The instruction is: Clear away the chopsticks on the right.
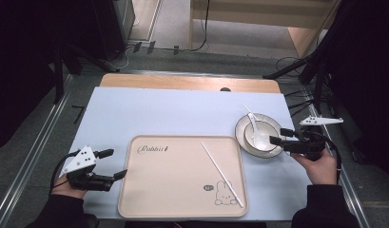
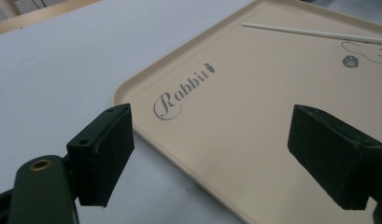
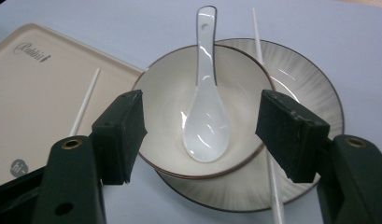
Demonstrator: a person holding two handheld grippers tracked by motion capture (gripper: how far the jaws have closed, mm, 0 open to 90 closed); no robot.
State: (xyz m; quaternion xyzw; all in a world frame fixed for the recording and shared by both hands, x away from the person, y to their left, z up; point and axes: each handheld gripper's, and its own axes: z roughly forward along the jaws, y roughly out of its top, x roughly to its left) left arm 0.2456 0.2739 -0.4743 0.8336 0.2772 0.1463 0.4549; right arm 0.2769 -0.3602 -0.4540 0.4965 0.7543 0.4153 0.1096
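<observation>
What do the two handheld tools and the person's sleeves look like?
Each tool, left and right, has a black body with two blocky black jaws carrying flat dark pads. A brass-coloured ring sits at a jaw base. A pale three-cornered plate dotted with small dark holes tops each. Black cables trail behind. The sleeves are dark.

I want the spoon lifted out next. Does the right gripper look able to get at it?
Probably yes. The right gripper is open and points at the bowl; the spoon lies uncovered inside, with nothing between the jaws and it.
</observation>
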